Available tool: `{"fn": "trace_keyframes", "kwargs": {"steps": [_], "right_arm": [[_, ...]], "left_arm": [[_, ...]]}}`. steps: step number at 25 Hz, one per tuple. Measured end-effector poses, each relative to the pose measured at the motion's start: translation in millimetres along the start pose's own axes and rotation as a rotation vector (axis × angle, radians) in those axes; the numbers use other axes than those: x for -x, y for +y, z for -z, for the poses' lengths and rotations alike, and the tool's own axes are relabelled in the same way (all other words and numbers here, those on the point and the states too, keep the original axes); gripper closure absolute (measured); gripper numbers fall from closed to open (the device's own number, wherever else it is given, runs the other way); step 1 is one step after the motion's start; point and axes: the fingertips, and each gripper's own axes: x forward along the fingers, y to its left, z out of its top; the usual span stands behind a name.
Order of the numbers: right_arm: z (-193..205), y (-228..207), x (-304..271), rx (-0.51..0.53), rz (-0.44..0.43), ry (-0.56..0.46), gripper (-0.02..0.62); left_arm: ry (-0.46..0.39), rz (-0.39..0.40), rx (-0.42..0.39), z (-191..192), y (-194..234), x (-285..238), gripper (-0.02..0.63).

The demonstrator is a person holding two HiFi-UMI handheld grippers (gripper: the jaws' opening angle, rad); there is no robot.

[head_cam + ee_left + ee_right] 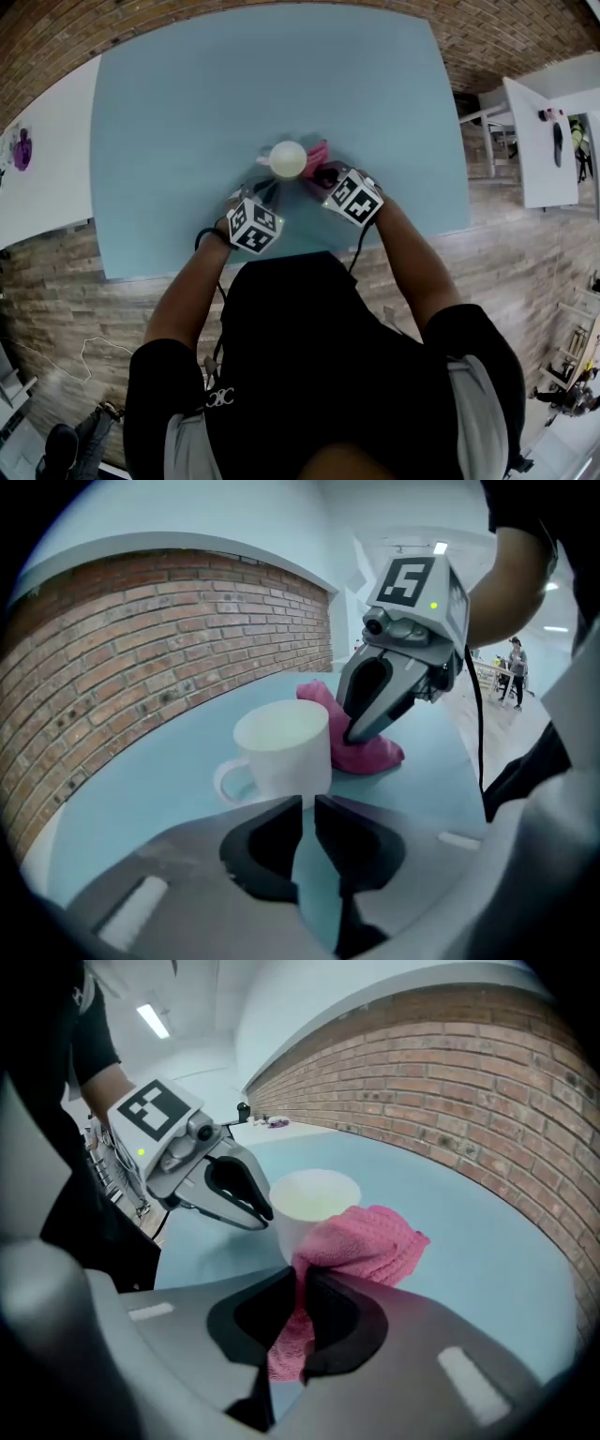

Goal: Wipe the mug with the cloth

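The table (187, 141) is seen whole from high overhead by the head view, which is aimed steeply down. The left gripper view is taken from just behind the left gripper (307, 803) and is directed along its jaws, with the mug (281, 747) very near, just ahead of the tips. The right gripper view is set likewise behind the right gripper (302, 1281), with the cloth (370, 1241) close in front. The mug, the cloth and the table top are shared by all three views, and each gripper is caught in the other's view.
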Motion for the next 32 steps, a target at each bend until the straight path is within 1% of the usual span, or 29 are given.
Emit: {"fn": "trace_keyframes", "kwargs": {"steps": [1, 3, 4, 5, 8, 9, 11, 13, 16, 18, 20, 21, 22, 23, 32], "right_arm": [[0.2, -2.0, -0.3, -0.006, 0.003, -0.001, 0.555], [1.6, -5.0, -0.6, -0.010, 0.009, 0.002, 0.555], [2.2, -6.2, -0.6, -0.009, 0.011, 0.004, 0.555], [2.2, -6.9, -0.7, -0.009, 0.012, 0.004, 0.555], [0.9, -5.2, -1.0, -0.006, 0.005, 0.004, 0.555], [1.0, -4.7, -0.7, -0.008, 0.003, 0.004, 0.555], [1.5, -4.8, 0.4, -0.013, 0.001, 0.003, 0.555], [1.3, -5.4, 0.5, -0.017, 0.003, 0.003, 0.555], [-0.4, -4.6, -1.6, -0.017, 0.004, 0.005, 0.555], [-1.4, -3.3, -2.5, -0.013, 0.003, 0.006, 0.555], [-1.8, -2.5, -2.4, -0.010, 0.003, 0.008, 0.555], [-1.9, -2.5, -2.1, -0.008, 0.004, 0.009, 0.555], [-2.0, -2.6, -1.9, -0.007, 0.005, 0.010, 0.555], [-2.0, -2.6, -1.7, -0.007, 0.005, 0.011, 0.555], [-6.0, 16.1, -6.4, 0.013, -0.015, -0.003, 0.555]], "left_arm": [[-0.002, 0.009, 0.016, 3.1, -1.4, 0.9, 0.542], [0.001, 0.008, 0.046, 9.9, 4.3, 3.3, 0.434], [0.005, -0.008, 0.052, 13.4, 11.5, 4.8, 0.380], [0.007, -0.032, 0.054, 16.7, 20.7, 6.8, 0.352], [-0.007, -0.098, 0.054, 18.8, 49.4, 13.3, 0.353], [-0.017, -0.108, 0.042, 15.1, 56.5, 14.2, 0.353], [-0.034, -0.107, -0.007, 3.5, 65.9, 12.6, 0.362], [-0.036, -0.071, -0.063, -7.1, 69.4, 7.1, 0.364], [-0.020, 0.021, -0.130, -14.0, 63.8, -1.2, 0.363], [-0.012, 0.058, -0.160, -15.7, 58.8, -3.5, 0.412], [-0.010, 0.062, -0.157, -16.8, 56.9, -3.9, 0.448], [-0.012, 0.055, -0.144, -17.5, 57.5, -3.6, 0.448], [-0.015, 0.045, -0.128, -18.1, 59.1, -2.9, 0.466], [-0.017, 0.034, -0.112, -18.5, 60.7, -2.1, 0.550], [0.010, -0.063, -0.031, -16.1, 58.7, -0.3, 0.557]]}}
